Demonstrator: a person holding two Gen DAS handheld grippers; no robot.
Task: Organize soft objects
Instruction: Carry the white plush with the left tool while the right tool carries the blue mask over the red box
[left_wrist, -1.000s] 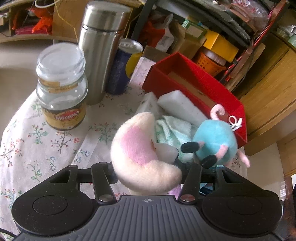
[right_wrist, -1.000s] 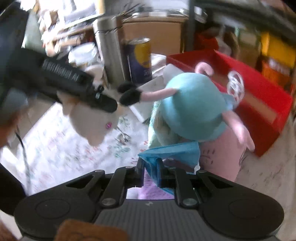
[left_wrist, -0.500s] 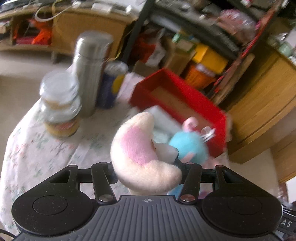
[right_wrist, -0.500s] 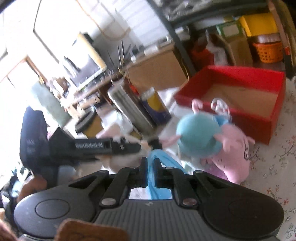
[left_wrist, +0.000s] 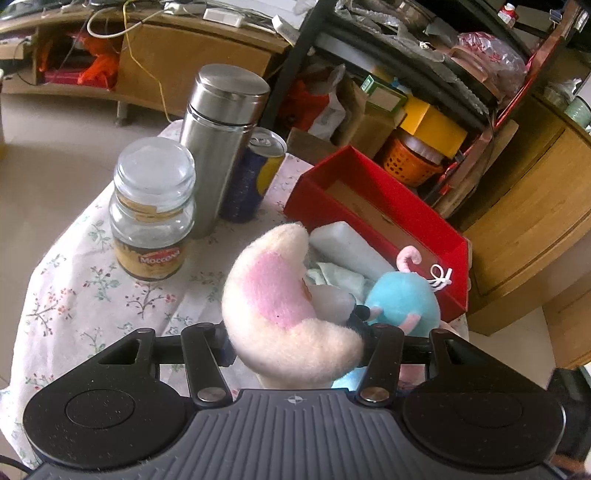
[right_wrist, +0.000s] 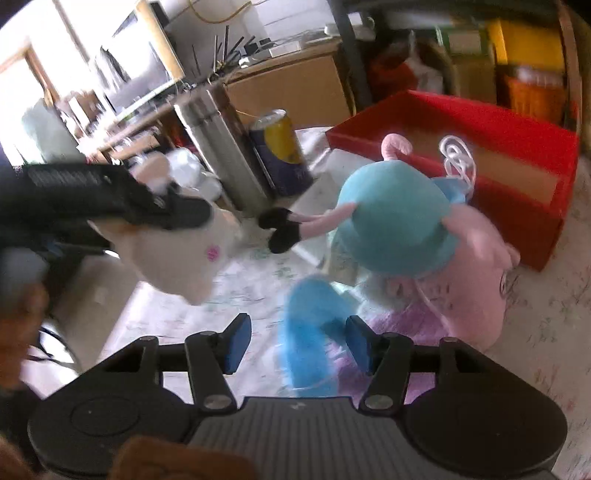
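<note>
Room was cluttered: wooden cabinets, dark shelving crammed with boxes, tiled floor left of the table (left_wrist: 74, 295). Table had a floral cloth, its left edge dropping to the floor. Red box (left_wrist: 376, 206) sat at the far right, near the table edge, interior showing bare cardboard. Steel flask (left_wrist: 221, 140), can (left_wrist: 255, 177) and Moccona jar (left_wrist: 151, 210) stood grouped far left, touching or nearly so. Bare cloth lay in front of the jar, the widest free area. Soft pile just beside the box: white foam block (left_wrist: 347, 247), pale green cloth (left_wrist: 340, 277), teal plush (right_wrist: 399, 218) atop pink plush (right_wrist: 476, 273). Left tongs (left_wrist: 295, 343) clamped on the cream-pink plush (left_wrist: 280, 306), held above the table. Right tongs (right_wrist: 295, 343) were spread open, blurred blue fluffy piece (right_wrist: 310, 332) between the pads; contact unclear.
</note>
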